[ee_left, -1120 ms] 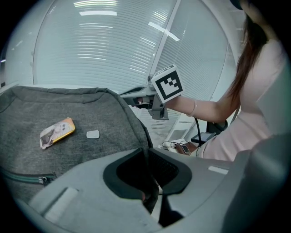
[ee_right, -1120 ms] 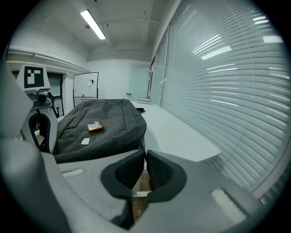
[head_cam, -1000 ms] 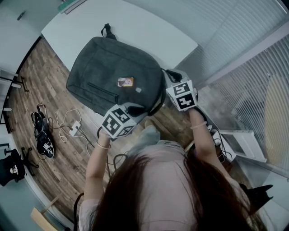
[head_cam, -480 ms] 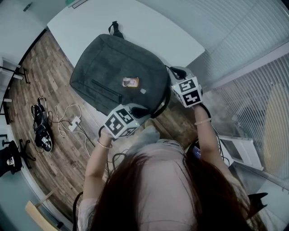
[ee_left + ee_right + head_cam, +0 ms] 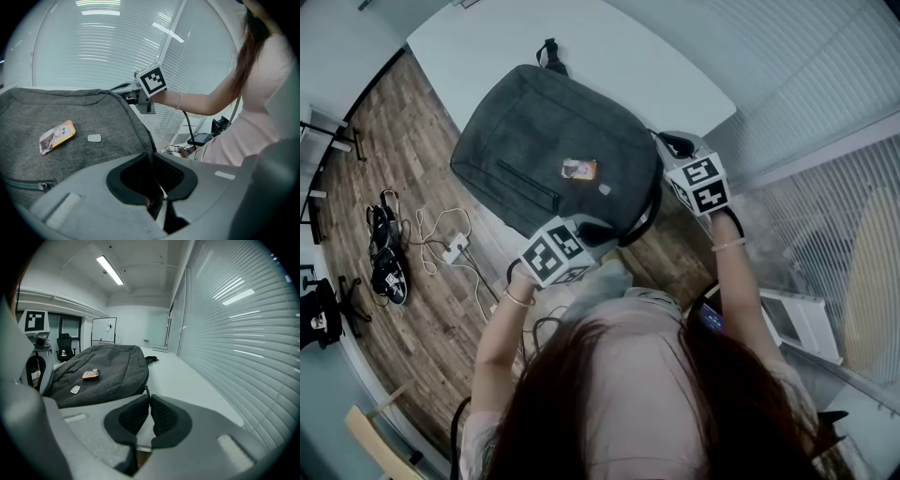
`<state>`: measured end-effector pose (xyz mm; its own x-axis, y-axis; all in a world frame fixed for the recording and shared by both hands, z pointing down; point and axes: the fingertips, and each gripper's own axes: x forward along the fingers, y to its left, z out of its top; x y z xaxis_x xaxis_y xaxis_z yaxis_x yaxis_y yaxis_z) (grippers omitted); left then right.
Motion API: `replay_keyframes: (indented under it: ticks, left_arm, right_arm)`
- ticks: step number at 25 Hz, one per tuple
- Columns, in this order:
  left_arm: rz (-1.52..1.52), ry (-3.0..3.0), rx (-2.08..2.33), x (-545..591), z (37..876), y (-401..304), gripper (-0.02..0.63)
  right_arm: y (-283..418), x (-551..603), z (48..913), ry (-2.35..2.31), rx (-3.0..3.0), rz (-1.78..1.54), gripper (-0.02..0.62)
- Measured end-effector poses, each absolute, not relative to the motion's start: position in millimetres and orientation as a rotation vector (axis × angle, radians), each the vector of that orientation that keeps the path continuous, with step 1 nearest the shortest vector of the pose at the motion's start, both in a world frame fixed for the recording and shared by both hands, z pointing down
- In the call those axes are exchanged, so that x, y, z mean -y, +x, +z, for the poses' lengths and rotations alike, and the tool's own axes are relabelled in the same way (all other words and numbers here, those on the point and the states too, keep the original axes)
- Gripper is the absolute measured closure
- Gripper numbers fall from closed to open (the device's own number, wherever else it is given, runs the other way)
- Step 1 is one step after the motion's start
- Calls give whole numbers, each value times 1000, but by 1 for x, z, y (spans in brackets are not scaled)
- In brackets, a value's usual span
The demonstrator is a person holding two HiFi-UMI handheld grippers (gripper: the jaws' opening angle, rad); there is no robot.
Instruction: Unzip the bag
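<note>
Grey bag (image 5: 553, 150) lies flat on the white surface (image 5: 609, 56), up against its near edge. Carry handle (image 5: 548, 52) points to the far side.

On the bag's top face: a small orange card (image 5: 579, 170), a pale patch (image 5: 605, 188) just beside it, and a front pocket zip (image 5: 525, 185) toward the left, closed.

Left tool (image 5: 151, 159): clenched on the bag's near corner. The dark edge seam runs straight in between its jaws and the fabric is pinched there.

Right tool (image 5: 149, 397): at the bag's right side, close to the surface's near right corner. Its jaws are pressed almost together on the small zipper pull (image 5: 146, 389), which pokes up at their tips.

The two tools are apart, one at each end of the bag's near side, a bare forearm behind each.

Wooden floor (image 5: 412, 159) below the surface at left, with a loose white cable and power strip (image 5: 455, 251). Slatted blinds (image 5: 825, 84) along the right.
</note>
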<state>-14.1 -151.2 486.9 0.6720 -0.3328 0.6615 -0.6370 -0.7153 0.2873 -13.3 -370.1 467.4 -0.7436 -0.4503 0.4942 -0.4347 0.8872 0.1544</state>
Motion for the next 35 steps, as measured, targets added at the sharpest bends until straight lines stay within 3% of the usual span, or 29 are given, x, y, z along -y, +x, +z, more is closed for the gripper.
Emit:
replay_keyframes:
  ticks: [35]
  left_arm:
    - [801, 2373, 707, 150, 491, -14, 557]
  right_arm:
    - [-69, 409, 472, 370, 2571, -125, 577]
